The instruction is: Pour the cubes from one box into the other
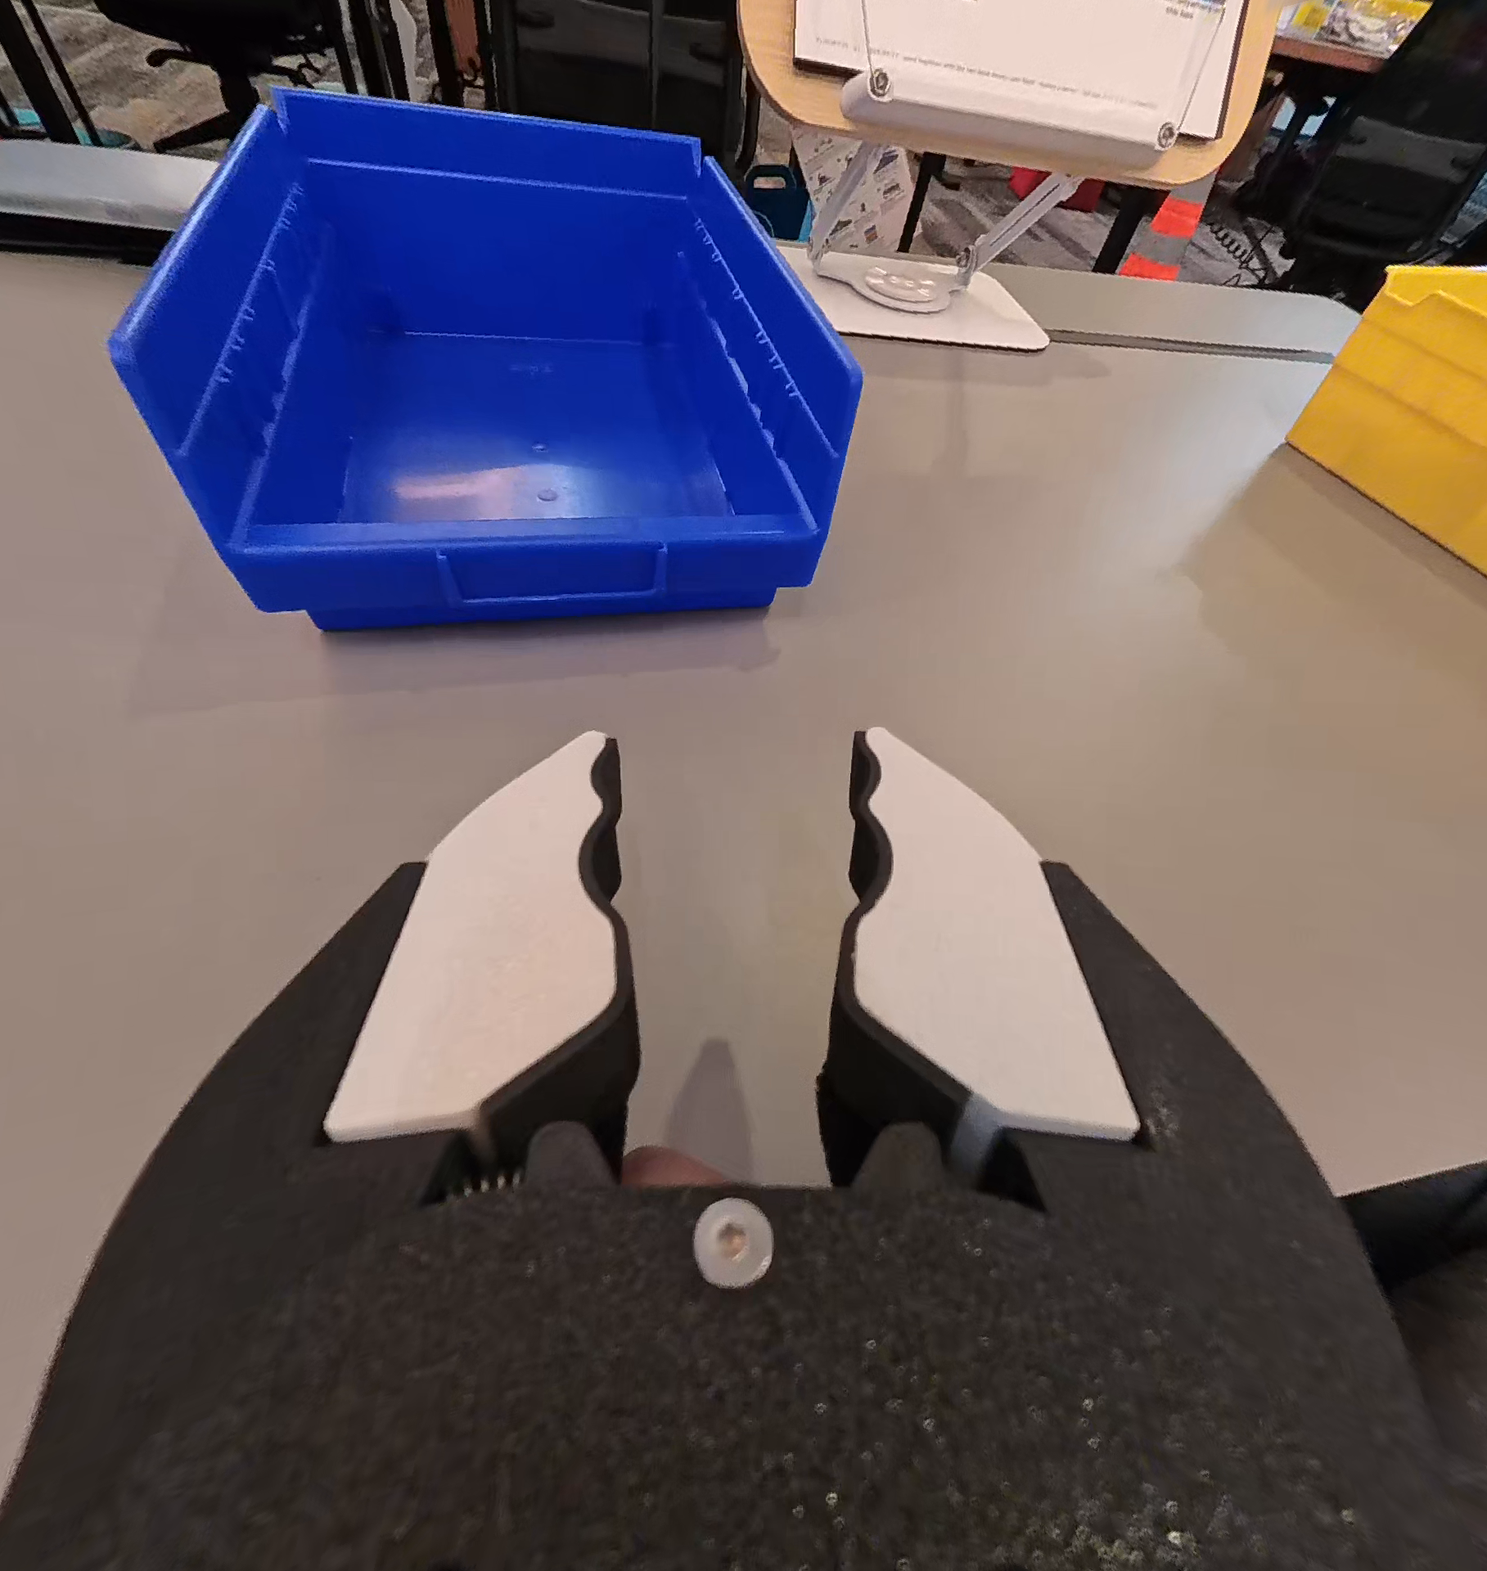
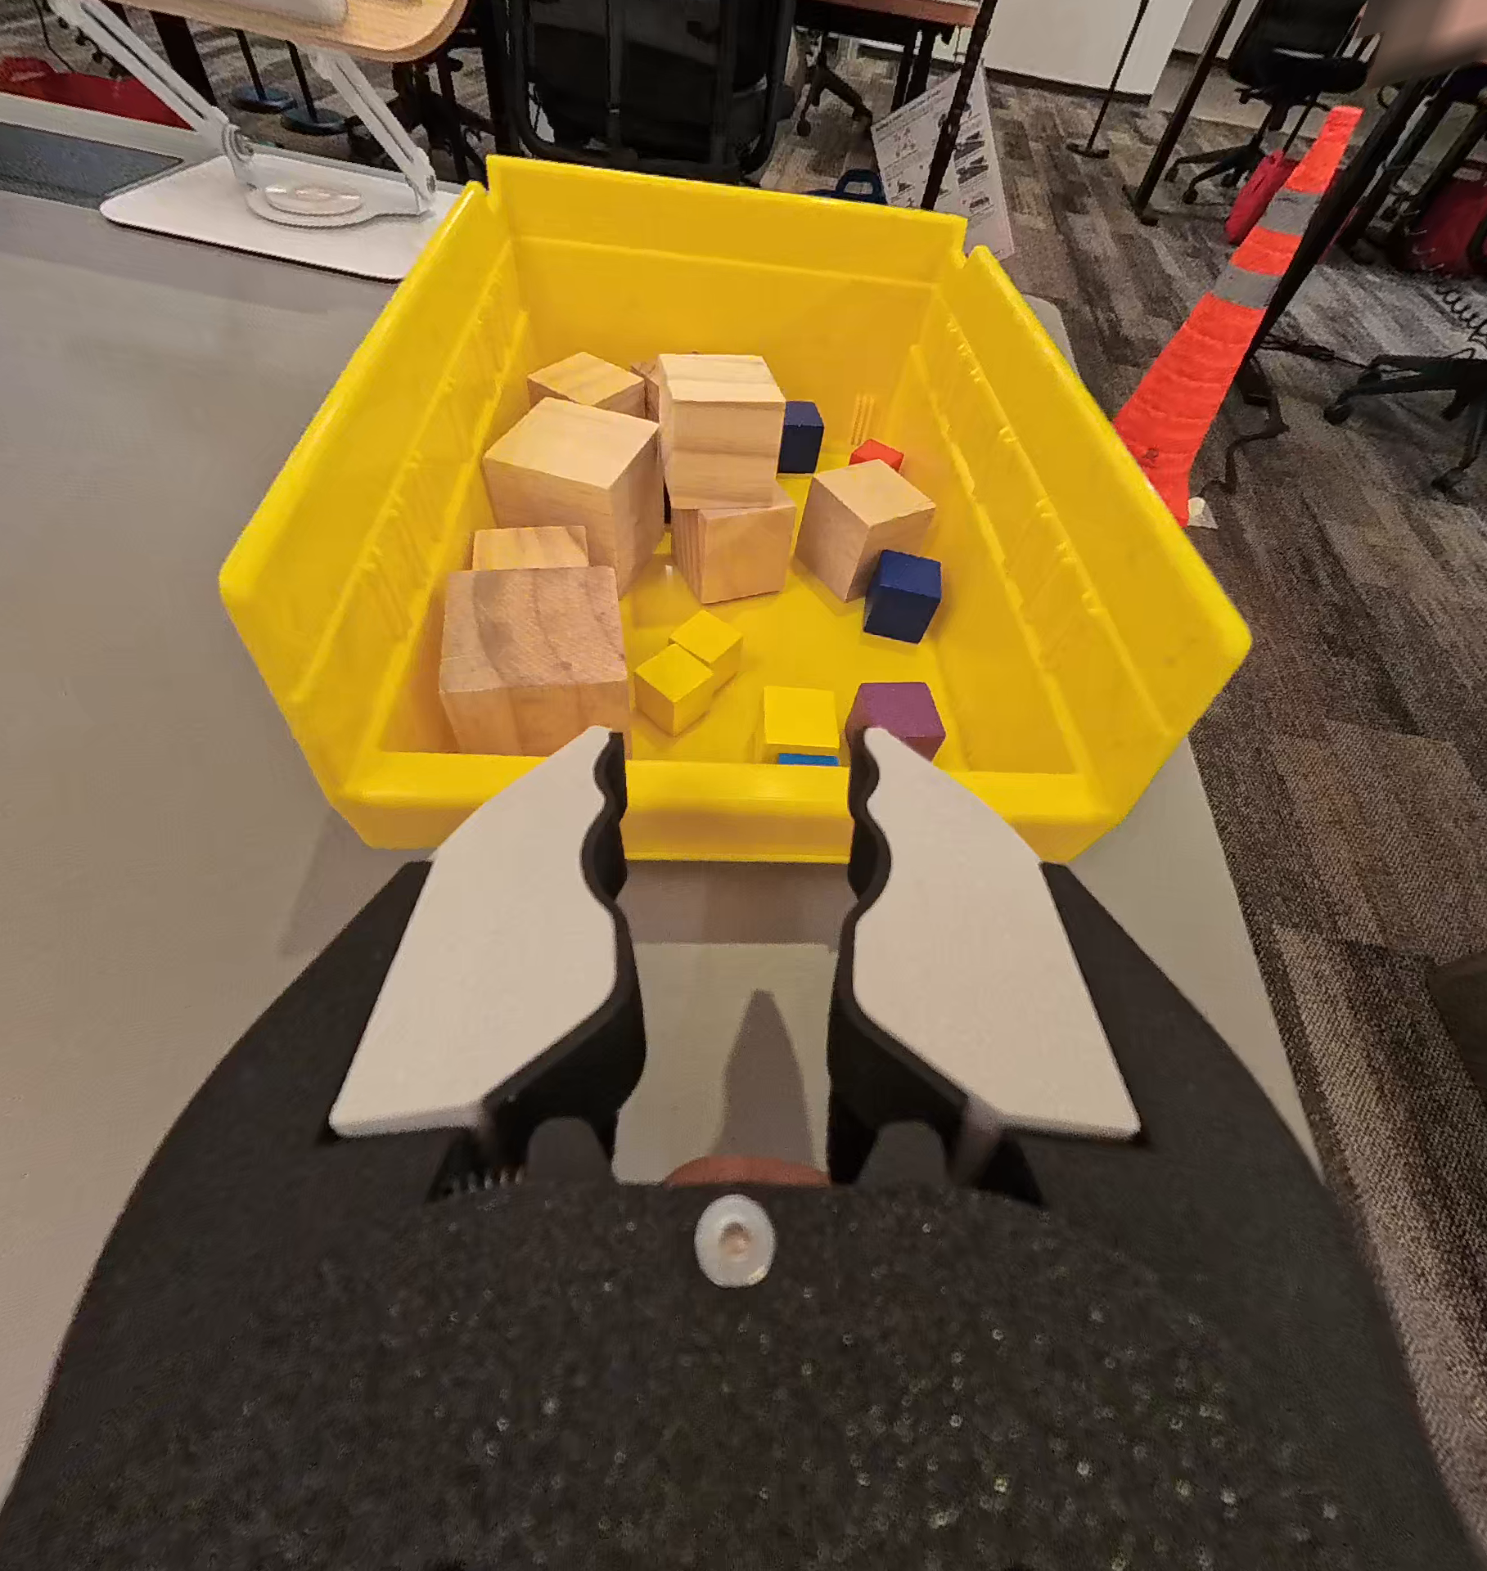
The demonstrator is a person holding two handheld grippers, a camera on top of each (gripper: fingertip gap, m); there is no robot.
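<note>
An empty blue box stands on the grey table, ahead and left of my left gripper, which is open, empty and short of the box. A yellow box holds several plain wooden cubes and small yellow, blue, red and purple cubes. Its side also shows at the right edge of the left wrist view. My right gripper is open and empty, its fingertips at the yellow box's low front lip, one on each side of the lip's middle.
A white stand holding a wooden board stands at the table's far edge between the boxes. The yellow box sits near the table's right edge, with carpet below. An orange cone and chairs are beyond.
</note>
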